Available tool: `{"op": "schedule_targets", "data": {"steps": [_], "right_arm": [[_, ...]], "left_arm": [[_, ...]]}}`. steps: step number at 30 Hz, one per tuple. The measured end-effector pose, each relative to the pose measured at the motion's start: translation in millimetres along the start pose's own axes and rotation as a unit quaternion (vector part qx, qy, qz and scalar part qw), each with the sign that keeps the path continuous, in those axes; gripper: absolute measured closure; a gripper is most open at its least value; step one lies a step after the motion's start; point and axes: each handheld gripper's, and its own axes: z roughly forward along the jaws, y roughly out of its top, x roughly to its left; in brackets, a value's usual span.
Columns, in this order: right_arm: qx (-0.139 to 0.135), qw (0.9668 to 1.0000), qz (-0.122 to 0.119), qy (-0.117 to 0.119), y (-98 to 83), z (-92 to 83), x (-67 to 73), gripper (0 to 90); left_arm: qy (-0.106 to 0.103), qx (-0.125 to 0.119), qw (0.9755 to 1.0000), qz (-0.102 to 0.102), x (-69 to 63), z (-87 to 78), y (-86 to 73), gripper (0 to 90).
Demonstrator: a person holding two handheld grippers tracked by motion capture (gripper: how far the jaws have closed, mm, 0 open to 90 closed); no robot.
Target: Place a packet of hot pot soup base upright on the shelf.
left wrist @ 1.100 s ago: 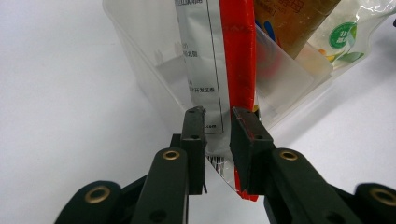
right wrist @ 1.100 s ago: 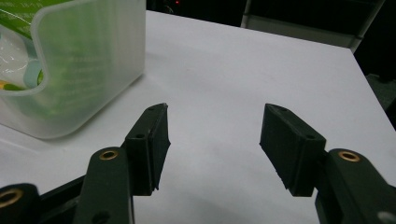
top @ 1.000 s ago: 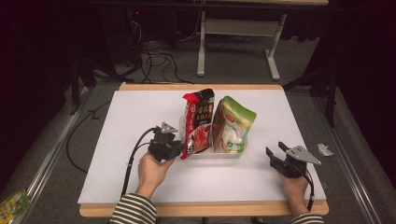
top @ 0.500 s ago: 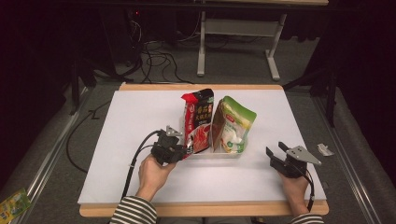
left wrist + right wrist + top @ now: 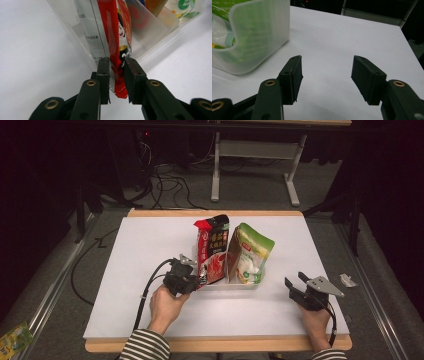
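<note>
Your left gripper point(image 5: 192, 279) is against the left end of the clear plastic bin point(image 5: 235, 284), and its jaws are closed most of the way onto the lower edge of the red snack pouch point(image 5: 212, 249). In the left gripper view, both pads press the red pouch's point(image 5: 117, 50) seam, so the pouch is held. The jaws opened slightly and have just been closing back onto the pouch. Compared with the earlier frames, your left hand point(image 5: 167, 302) has shifted a little toward the bin, and the pouch remains upright in the left part of the bin, leaning slightly left.

The green pouch point(image 5: 252, 254) stands in the right part of the bin, just beside the red one, in the same position as before.

Your right gripper point(image 5: 295, 284) rests on the white surface point(image 5: 140, 250) to the right of the bin, well apart from it, and has not moved. In the right gripper view, its jaws stand wide apart with nothing between them; the bin's corner point(image 5: 262, 37) lies ahead and to the left.
</note>
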Motion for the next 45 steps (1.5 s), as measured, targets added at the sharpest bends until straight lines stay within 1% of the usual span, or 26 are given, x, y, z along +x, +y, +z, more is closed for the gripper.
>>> {"op": "schedule_targets", "data": {"steps": [3, 5, 6, 7, 10, 13, 14, 15, 16, 18, 19, 22, 24, 25, 28, 31, 32, 36, 38, 39, 40, 41, 43, 44, 45], "right_arm": [[0.002, 1.0, -0.003, -0.001, 0.2, 0.5, 0.2, 42.3], [0.001, 1.0, -0.005, 0.0, 0.2, 0.6, 0.0, 42.3], [0.001, 1.0, -0.005, 0.0, 0.2, 0.6, 0.0, 42.3], [0.001, 1.0, -0.004, -0.001, 0.2, 0.5, 0.1, 42.3], [0.002, 1.0, -0.004, -0.001, 0.2, 0.6, 0.1, 42.4], [0.002, 1.0, -0.007, -0.001, 0.3, 0.9, 0.1, 42.3], [0.002, 1.0, -0.006, -0.001, 0.3, 0.9, 0.0, 42.3], [0.002, 1.0, -0.007, -0.001, 0.3, 0.9, -0.2, 42.3], [0.002, 1.0, -0.006, -0.001, 0.3, 0.9, -0.1, 42.3], [0.002, 1.0, -0.007, -0.001, 0.4, 1.1, -0.2, 42.3], [0.004, 1.0, -0.003, 0.0, 0.4, 1.1, 0.5, 42.3], [0.004, 1.0, -0.006, 0.0, 0.5, 1.2, 0.1, 42.3], [0.005, 1.0, -0.004, 0.0, 0.4, 1.2, 0.4, 42.3], [0.005, 1.0, -0.004, 0.0, 0.4, 1.2, 0.4, 42.3], [0.006, 1.0, -0.003, 0.0, 0.5, 1.1, 0.7, 42.3], [0.007, 1.0, -0.005, -0.002, 0.6, 1.4, 0.9, 42.3], [0.007, 1.0, -0.006, -0.002, 0.5, 1.4, 0.9, 42.3], [0.007, 1.0, -0.007, -0.001, 0.6, 1.6, 1.1, 42.3], [0.008, 1.0, -0.006, -0.001, 0.5, 1.5, 1.5, 42.3], [0.007, 0.9999, -0.01, -0.001, 0.7, 1.8, 1.0, 42.3], [0.007, 0.9999, -0.009, -0.001, 0.6, 1.7, 1.2, 42.3], [0.007, 0.9999, -0.009, -0.001, 0.6, 1.7, 1.2, 42.3], [0.006, 1.0, -0.007, -0.002, 0.5, 1.4, 1.1, 42.2], [0.006, 1.0, -0.005, -0.001, 0.5, 1.5, 0.8, 42.2], [0.006, 1.0, -0.005, -0.001, 0.5, 1.5, 0.8, 42.2]], "left_arm": [[-0.001, 0.001, 1.0, -0.007, 0.9, 0.7, 2.1, 78.4], [0.006, 0.001, 1.0, -0.006, -1.0, 2.0, 3.6, 80.3], [0.006, 0.001, 1.0, -0.006, -1.0, 2.0, 3.6, 80.8], [0.01, 0.005, 0.9999, 0.0, -2.6, 2.0, 4.6, 80.8], [0.011, 0.006, 0.9999, 0.005, -5.8, 1.9, 5.9, 82.3], [-0.005, -0.003, 1.0, 0.007, -9.5, 0.8, 5.6, 82.9], [-0.006, -0.006, 0.9999, 0.008, -12.7, 1.3, 5.8, 82.9], [-0.006, -0.005, 0.9999, 0.011, -13.5, 1.6, 6.3, 83.0], [-0.006, -0.005, 0.9999, 0.011, -14.1, 2.4, 7.0, 83.1], [-0.005, -0.001, 0.9999, 0.013, -13.5, 4.1, 8.4, 83.4], [0.003, 0.0, 0.9999, 0.015, -12.9, 6.2, 8.8, 83.7], [0.009, 0.005, 0.9998, 0.016, -10.6, 8.3, 9.0, 84.1], [0.022, 0.01, 0.9995, 0.019, -7.2, 11.7, 8.6, 84.5], [0.017, 0.009, 0.9997, 0.012, -3.6, 12.9, 7.9, 84.6], [0.015, 0.011, 0.9998, 0.009, -1.6, 14.2, 7.4, 84.7], [0.019, 0.012, 0.9997, 0.008, -2.3, 16.4, 7.5, 85.0], [0.021, 0.016, 0.9996, 0.012, -2.1, 16.8, 7.5, 85.2], [0.026, 0.018, 0.9994, 0.013, -2.8, 19.8, 6.2, 86.4], [0.027, 0.024, 0.9993, 0.013, -2.4, 22.2, 5.8, 86.7], [0.028, 0.034, 0.9989, 0.015, -2.8, 26.0, 5.1, 86.9], [0.029, 0.035, 0.9989, 0.015, -3.1, 28.4, 4.2, 87.3], [0.027, 0.03, 0.9991, 0.009, -2.7, 29.4, 3.6, 87.3], [0.018, 0.03, 0.9994, 0.003, -0.6, 28.7, 3.2, 87.3], [0.015, 0.021, 0.9997, 0.0, 0.4, 27.9, 1.2, 86.9], [0.015, 0.021, 0.9997, 0.0, 0.4, 27.9, 1.2, 86.5]]}}
